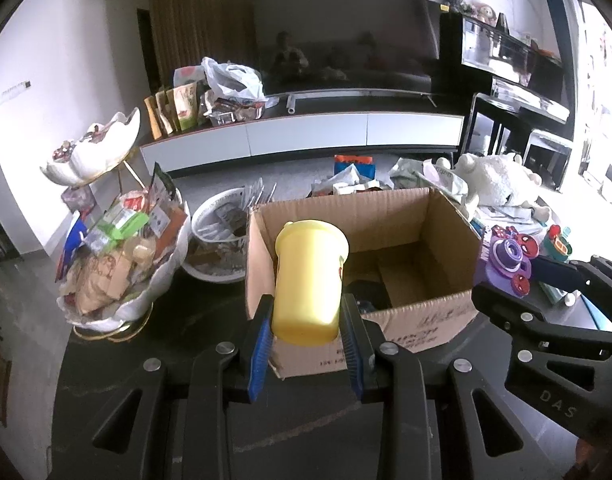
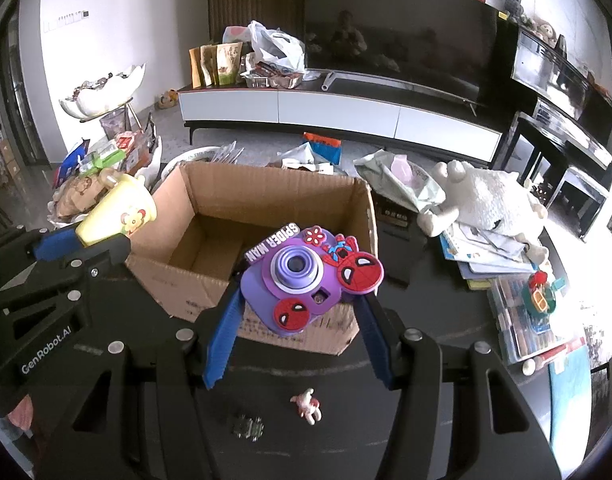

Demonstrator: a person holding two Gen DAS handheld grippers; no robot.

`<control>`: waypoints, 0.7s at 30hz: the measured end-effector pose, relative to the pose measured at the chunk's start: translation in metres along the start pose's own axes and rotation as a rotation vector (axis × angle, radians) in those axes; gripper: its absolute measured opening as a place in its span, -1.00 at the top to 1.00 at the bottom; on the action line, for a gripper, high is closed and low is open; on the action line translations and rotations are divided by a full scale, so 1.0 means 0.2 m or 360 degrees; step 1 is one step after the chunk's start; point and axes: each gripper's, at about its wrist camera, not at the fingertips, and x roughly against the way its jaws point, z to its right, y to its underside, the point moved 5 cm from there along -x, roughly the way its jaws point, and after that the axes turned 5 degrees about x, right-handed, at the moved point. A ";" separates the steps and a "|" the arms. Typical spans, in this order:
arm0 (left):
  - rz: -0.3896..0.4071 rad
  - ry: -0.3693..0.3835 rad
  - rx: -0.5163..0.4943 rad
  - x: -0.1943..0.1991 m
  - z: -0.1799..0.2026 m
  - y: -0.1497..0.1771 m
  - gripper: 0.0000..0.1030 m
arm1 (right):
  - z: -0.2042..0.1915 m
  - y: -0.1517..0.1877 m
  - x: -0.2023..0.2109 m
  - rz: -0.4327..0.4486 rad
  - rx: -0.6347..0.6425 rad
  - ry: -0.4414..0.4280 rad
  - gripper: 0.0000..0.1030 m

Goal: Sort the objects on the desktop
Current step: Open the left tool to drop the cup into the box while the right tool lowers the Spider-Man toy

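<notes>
The left gripper point(image 1: 306, 334) is clamped across the lower body of a yellow plastic cup point(image 1: 309, 282), held at the near left corner of the open cardboard box point(image 1: 421, 216). The right gripper point(image 2: 300, 316) squeezes a purple toy camera point(image 2: 306, 280) by its sides over the box's near wall. Both look light and rigid; the cup's smooth, tapered wall could slip, while the camera's rubbery raised badges probably offer firmer hold along its flat edges.
</notes>
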 end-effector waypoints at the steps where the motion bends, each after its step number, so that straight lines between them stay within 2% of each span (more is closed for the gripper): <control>1: -0.0005 0.0002 0.0001 -0.02 0.00 -0.01 0.43 | 0.00 -0.01 -0.01 -0.0002 0.0000 -0.0003 -0.04; 11: -0.0096 0.0039 0.0017 -0.20 0.00 -0.05 0.43 | 0.03 -0.10 -0.20 -0.0066 0.0002 -0.0023 -0.04; 21: -0.0158 0.0034 -0.0003 -0.35 0.01 -0.05 0.44 | 0.06 -0.12 -0.34 -0.0117 -0.0031 -0.0048 -0.04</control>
